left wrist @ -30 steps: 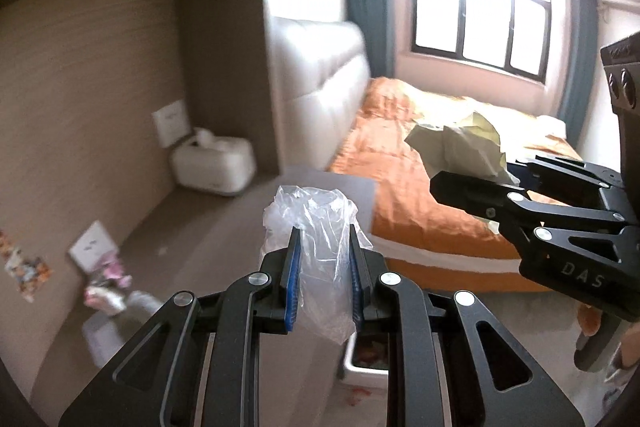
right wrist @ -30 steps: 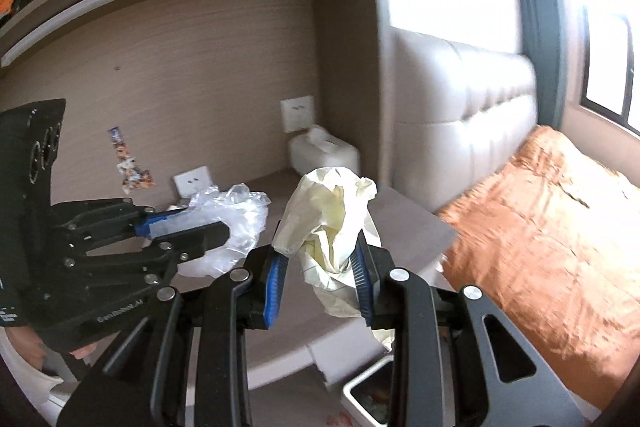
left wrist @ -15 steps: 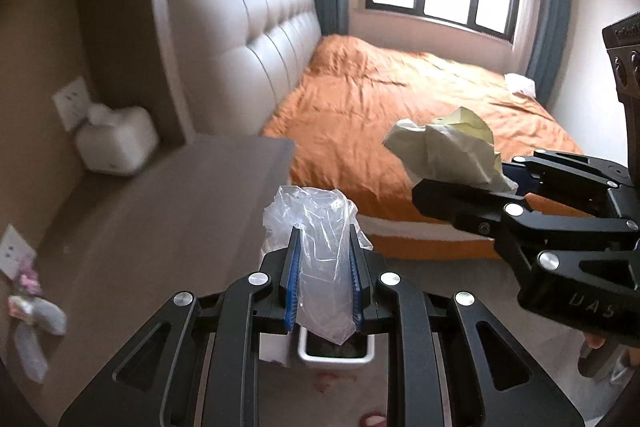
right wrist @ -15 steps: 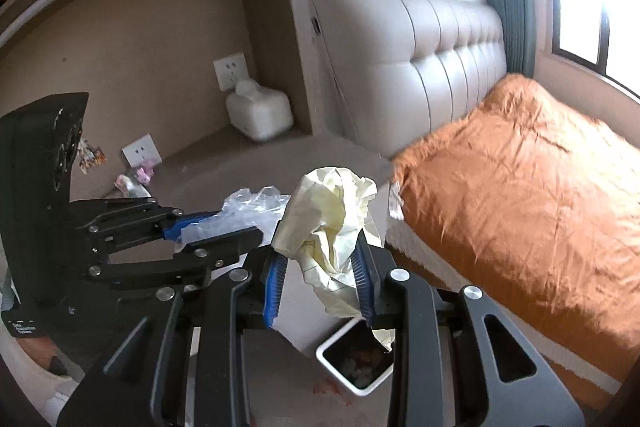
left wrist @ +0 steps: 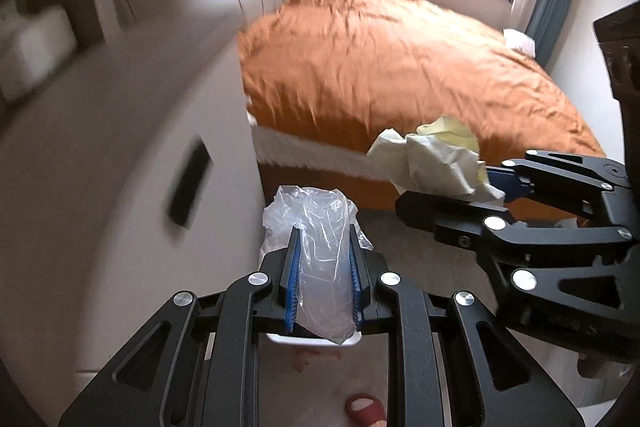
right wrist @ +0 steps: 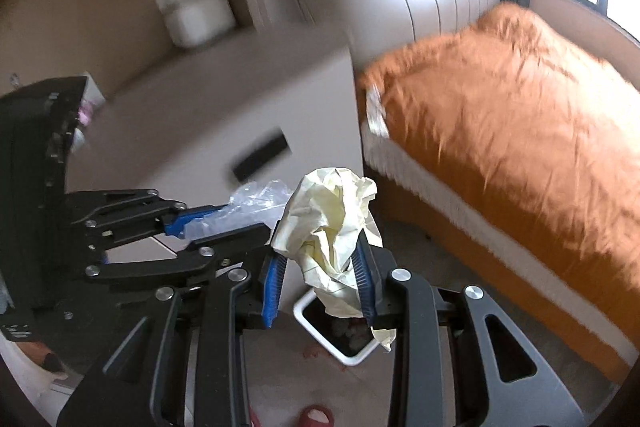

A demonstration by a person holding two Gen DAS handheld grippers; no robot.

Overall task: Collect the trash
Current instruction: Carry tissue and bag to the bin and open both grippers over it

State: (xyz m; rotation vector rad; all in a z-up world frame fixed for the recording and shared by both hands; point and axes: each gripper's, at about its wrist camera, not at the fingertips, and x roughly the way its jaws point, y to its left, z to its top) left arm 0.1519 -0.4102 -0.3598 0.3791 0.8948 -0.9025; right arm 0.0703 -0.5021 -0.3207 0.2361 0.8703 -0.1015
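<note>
Left wrist view: the left gripper (left wrist: 322,277) pinched a clear plastic bag (left wrist: 320,255) between its blue pads, squeezed on its middle. The bag looked very light, thin and slippery, so it could slide out of a loose grip. The right gripper (right wrist: 320,281) pinched a crumpled ball of pale yellow paper (right wrist: 332,227), jaws a bit wider. The paper looked light and soft, easy to squash, and a grip around the fat middle was best. Both things hung above a white bin (right wrist: 348,351) on the floor beside the bed (right wrist: 520,131).
</note>
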